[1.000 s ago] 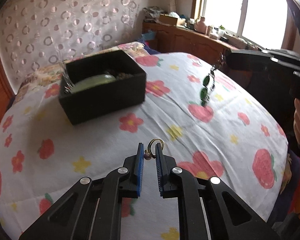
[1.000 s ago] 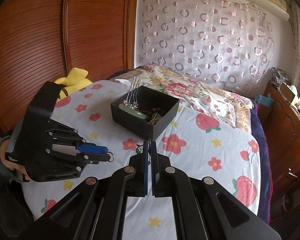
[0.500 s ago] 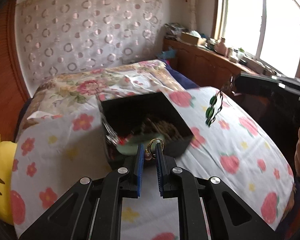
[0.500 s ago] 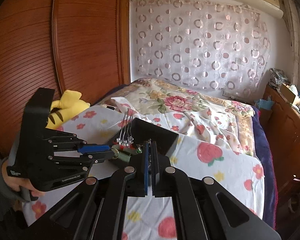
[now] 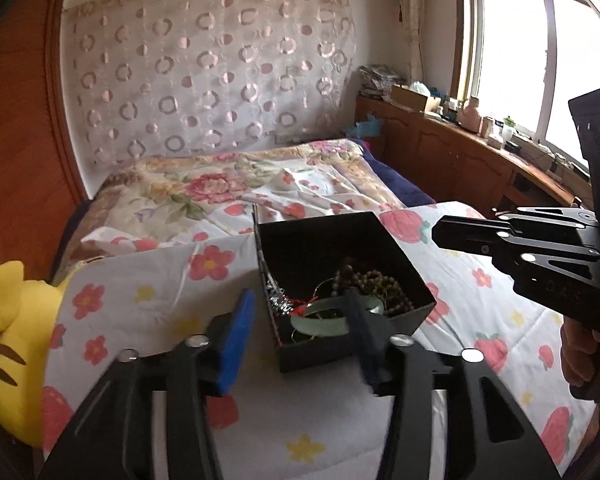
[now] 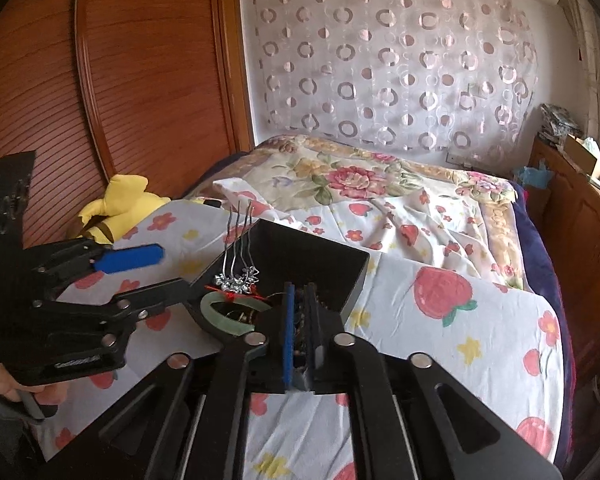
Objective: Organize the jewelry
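A black open box (image 5: 396, 252) (image 6: 356, 276) stands on the flowered sheet. It holds a pale green bangle (image 5: 320, 322) (image 6: 216, 314), brown bead strings (image 5: 376, 284) and silver hairpins (image 6: 238, 276). My left gripper (image 5: 300, 320) is wide open and empty, its fingers astride the box's near left corner. It shows in the right wrist view (image 6: 156, 272) at the box's left rim. My right gripper (image 6: 298, 308) hovers over the box, its jaws a narrow gap apart with dark beads seen between them. I cannot tell whether it grips them. It enters the left wrist view (image 5: 444, 234) from the right.
A yellow plush toy (image 5: 8, 340) (image 6: 120, 200) lies at the bed's left edge by the wooden wardrobe (image 6: 120, 80). A floral quilt (image 5: 220, 188) covers the far bed. A wooden sideboard (image 5: 460, 152) with clutter runs under the window on the right.
My left gripper has opened wide and the gold ring it held is gone from its fingers. Both grippers have moved in over the box. The green bead strand no longer hangs from my right gripper.
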A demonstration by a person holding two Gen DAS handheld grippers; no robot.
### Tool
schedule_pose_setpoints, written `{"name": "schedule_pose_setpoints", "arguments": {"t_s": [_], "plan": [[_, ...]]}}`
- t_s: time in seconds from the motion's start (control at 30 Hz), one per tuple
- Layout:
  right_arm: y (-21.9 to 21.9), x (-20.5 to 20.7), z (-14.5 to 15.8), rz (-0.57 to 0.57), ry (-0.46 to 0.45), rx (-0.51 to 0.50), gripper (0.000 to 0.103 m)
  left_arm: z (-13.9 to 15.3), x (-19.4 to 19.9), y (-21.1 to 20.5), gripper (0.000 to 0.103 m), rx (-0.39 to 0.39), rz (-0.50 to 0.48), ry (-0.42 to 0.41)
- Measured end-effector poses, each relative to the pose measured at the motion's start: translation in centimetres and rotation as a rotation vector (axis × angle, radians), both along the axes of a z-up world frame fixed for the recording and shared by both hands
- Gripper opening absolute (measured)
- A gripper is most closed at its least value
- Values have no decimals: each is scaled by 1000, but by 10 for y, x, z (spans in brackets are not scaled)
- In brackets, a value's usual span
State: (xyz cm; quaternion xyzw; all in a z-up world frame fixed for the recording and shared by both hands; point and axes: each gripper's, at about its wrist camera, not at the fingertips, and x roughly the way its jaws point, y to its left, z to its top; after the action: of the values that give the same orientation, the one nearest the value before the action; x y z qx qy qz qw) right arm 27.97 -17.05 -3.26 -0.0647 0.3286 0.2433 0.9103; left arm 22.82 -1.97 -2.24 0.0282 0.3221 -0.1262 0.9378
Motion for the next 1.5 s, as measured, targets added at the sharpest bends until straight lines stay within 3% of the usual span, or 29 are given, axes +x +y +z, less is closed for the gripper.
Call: {"name": "schedule_pose_setpoints", "arguments": {"t_s": [0.03,0.1,0.17,0.2,0.37,0.57,0.93,1.5], "plan": [[-1,-6,1,-2,-13,1,25,2,-6,1,60,0,4,-15],[-2,-15,5,-1,-36,1,30,5,-18,1,74,3,9,-37],[-5,-29,8,-13,-58,-2,34,9,-34,-3,81,36,33,-72],[-6,-35,11,-20,-70,3,43,11,-44,-4,85,39,38,-91],[-14,-80,27,-54,-156,37,72,23,-76,-1,95,2,44,-132],[-30,-134,36,-111,-233,91,99,30,-114,-1,95,25,66,-163],[-53,-188,15,-242,-225,126,101,18,-164,12,95,10,132,-161],[-48,-195,4,-270,-240,109,101,21,-175,18,95,-21,174,-172]]}}
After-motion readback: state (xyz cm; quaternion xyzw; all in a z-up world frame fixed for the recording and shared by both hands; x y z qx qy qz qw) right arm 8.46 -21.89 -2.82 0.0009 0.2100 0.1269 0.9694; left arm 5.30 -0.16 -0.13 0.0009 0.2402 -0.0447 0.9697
